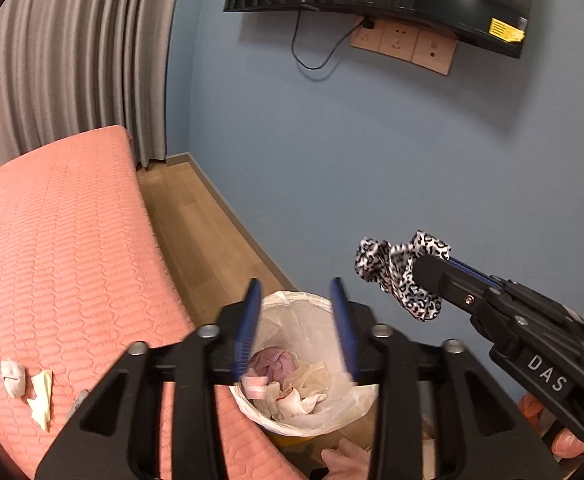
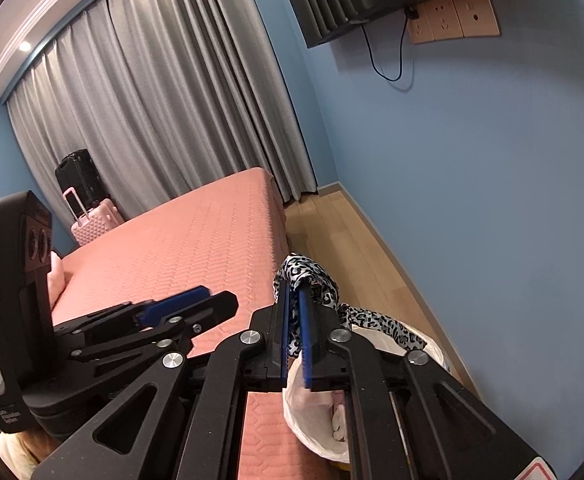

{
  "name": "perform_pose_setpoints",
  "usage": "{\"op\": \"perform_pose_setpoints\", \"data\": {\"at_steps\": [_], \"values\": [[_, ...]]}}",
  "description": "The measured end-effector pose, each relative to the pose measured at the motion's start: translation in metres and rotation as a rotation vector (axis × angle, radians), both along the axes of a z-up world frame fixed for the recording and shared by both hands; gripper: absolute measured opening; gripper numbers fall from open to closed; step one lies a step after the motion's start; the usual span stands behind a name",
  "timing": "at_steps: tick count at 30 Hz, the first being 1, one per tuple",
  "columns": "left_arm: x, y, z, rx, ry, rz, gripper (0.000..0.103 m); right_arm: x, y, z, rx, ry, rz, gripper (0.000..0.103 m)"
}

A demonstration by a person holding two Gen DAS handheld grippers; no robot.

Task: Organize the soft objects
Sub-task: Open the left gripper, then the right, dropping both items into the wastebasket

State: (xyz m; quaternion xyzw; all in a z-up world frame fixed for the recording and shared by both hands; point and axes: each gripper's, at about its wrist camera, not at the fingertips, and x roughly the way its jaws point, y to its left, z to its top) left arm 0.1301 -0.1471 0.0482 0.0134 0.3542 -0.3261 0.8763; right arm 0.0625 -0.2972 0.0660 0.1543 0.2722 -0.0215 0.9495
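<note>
From the left wrist camera, the left gripper (image 1: 297, 328) hangs over the bin (image 1: 292, 420), its blue fingers (image 1: 248, 328) apart at a middling width with nothing between them. The bin stands on the wooden floor hard against the pink bed (image 1: 72, 260) and is lined with a white bag (image 1: 323, 400) holding crumpled tissues and a pinkish wad. At three o'clock the right gripper (image 1: 427, 266) reaches in from the side, pinching a leopard-print cloth (image 1: 395, 276) that dangles up and to the right of the bin's mouth. At eight o'clock two small pale scraps (image 1: 28, 384) lie on the bed.

From the right wrist camera, the right gripper (image 2: 295, 332) has its fingers nearly together, the leopard-print cloth (image 2: 311, 276) caught between them and trailing toward four o'clock over the bag's rim. The left gripper (image 2: 196, 300) sits at nine o'clock. Two suitcases (image 2: 88, 208) stand by the curtain.
</note>
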Motion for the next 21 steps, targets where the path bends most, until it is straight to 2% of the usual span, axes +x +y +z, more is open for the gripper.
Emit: {"op": "perform_pose_setpoints", "data": {"at_steps": [3, 8, 13, 15, 16, 21], "values": [[0.001, 0.005, -0.001, -0.003, -0.014, 0.026, 0.055, 0.003, -0.002, -0.005, 0.002, 0.007, -0.008, 0.013], [0.003, 0.012, -0.004, -0.002, -0.007, 0.041, 0.055, 0.001, 0.002, -0.007, -0.001, 0.006, -0.005, 0.021], [0.0, 0.021, -0.007, 0.004, -0.005, 0.053, 0.055, -0.003, 0.011, -0.005, -0.013, 0.007, 0.005, 0.023], [0.0, 0.025, -0.008, 0.003, 0.0, 0.064, 0.055, -0.006, 0.014, -0.005, -0.019, 0.006, -0.002, 0.034], [0.0, 0.027, -0.008, 0.002, 0.002, 0.068, 0.055, -0.008, 0.016, -0.005, -0.024, 0.005, -0.003, 0.035], [-0.003, 0.041, -0.009, 0.0, 0.01, 0.094, 0.055, -0.018, 0.032, -0.007, -0.025, 0.013, 0.021, 0.035]]}}
